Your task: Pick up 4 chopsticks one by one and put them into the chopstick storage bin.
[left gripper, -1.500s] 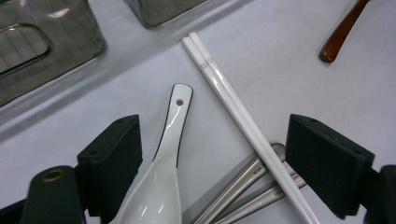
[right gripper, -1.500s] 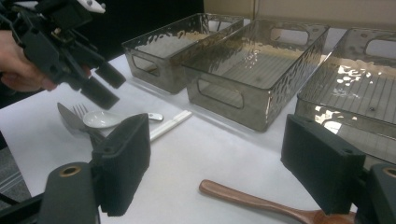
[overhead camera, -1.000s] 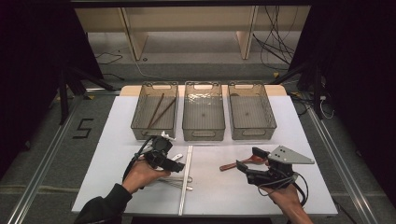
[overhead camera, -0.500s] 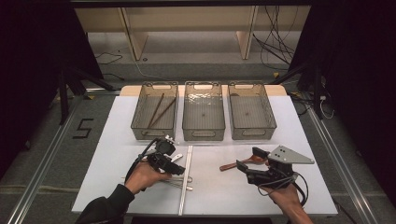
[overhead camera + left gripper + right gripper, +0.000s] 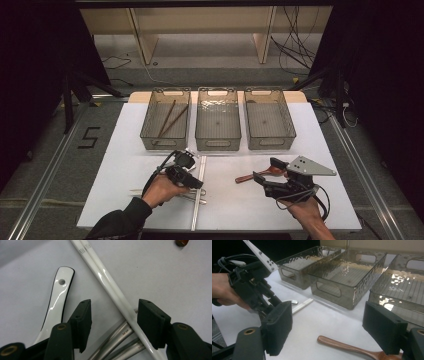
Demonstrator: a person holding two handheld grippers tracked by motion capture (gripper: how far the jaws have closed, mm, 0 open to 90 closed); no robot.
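Table (image 5: 120,150) centre frame in the high view. Three bins in a row along its far half: left bin (image 5: 148,131), middle bin (image 5: 202,131), right bin (image 5: 287,127). Two sticks (image 5: 169,120) lie slanted inside left bin. Below the row, lower left: left gripper (image 5: 186,172) over a crossed pile of utensils. In the left gripper view: chopsticks (image 5: 105,277) run upper left to lower right, lying over metal rods (image 5: 117,337); spoon handle (image 5: 58,295) to their left. Lower right in the high view: right gripper (image 5: 267,172), with wooden spoon (image 5: 252,176) just left of it, on the table.
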